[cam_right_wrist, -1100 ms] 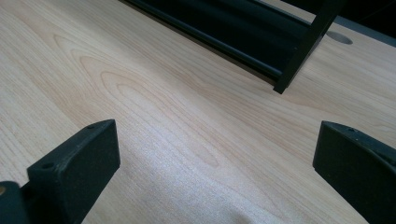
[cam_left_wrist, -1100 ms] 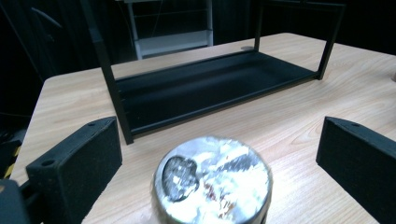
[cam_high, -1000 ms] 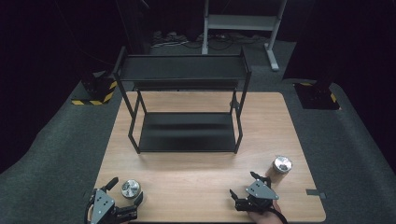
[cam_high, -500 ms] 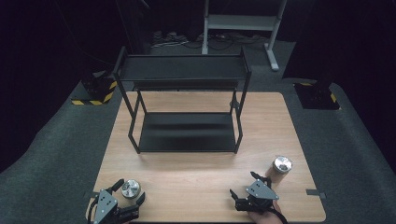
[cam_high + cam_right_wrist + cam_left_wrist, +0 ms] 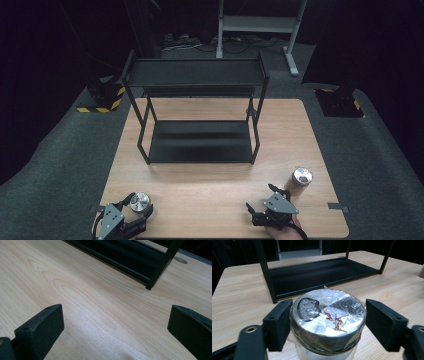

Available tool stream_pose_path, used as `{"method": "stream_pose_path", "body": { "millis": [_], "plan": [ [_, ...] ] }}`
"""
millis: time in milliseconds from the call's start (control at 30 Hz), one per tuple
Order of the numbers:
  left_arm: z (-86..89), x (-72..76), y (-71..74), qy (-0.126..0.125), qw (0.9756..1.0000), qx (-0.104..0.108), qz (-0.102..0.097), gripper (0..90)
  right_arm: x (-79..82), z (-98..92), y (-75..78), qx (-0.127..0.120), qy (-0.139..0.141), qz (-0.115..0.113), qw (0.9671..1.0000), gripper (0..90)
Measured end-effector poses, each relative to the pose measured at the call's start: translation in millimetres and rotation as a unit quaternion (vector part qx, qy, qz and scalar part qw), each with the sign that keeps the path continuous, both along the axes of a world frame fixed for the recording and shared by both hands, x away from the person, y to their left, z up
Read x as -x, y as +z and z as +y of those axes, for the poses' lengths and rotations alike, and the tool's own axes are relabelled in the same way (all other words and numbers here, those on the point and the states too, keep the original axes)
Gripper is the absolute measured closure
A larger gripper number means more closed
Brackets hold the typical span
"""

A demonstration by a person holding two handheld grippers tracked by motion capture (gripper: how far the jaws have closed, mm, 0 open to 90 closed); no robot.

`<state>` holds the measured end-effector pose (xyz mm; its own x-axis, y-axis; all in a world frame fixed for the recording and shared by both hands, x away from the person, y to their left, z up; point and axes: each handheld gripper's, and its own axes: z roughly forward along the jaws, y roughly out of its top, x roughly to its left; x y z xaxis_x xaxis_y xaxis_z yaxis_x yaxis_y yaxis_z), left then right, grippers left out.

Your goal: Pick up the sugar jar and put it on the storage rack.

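Left gripper view: left tongs (image 5: 328,325) have just been closing around the foil-capped jar (image 5: 328,317); one pad touches, the other stands just clear. Right tongs (image 5: 117,335) gape wide over bare desk (image 5: 82,302), holding nothing.

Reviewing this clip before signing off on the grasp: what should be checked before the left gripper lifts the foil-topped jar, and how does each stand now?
1. Foil-topped jar between the left gripper jaws: ok.
2. Both pads pressing: not ok. The jaws have just been closing; the left pad touches, the right pad stands apart.
3. Jar upright on the table: ok.
4. Black rack lower shelf free: ok.
5. Right gripper open, nothing between its jaws: ok.
6. Second jar apart from the right gripper: ok.
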<state>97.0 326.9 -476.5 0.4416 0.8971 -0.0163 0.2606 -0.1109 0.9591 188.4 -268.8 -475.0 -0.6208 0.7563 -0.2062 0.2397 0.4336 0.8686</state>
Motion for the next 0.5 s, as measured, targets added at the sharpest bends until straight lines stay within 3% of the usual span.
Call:
{"method": "stream_pose_path", "body": {
  "millis": [167, 500],
  "plan": [
    [2.9, 0.7, -1.7, 0.001, 1.0, -0.001, -0.003, 33.4, -0.2, -0.2, 0.1, 0.0, 0.0, 0.0, 1.0, 0.0],
    [-0.5, 3.0, -3.4, 0.01, 0.9999, 0.004, -0.006, 34.3, -0.2, -0.6, -0.1, -0.003, -0.001, 0.001, 1.0, 0.0]
  ]
}}
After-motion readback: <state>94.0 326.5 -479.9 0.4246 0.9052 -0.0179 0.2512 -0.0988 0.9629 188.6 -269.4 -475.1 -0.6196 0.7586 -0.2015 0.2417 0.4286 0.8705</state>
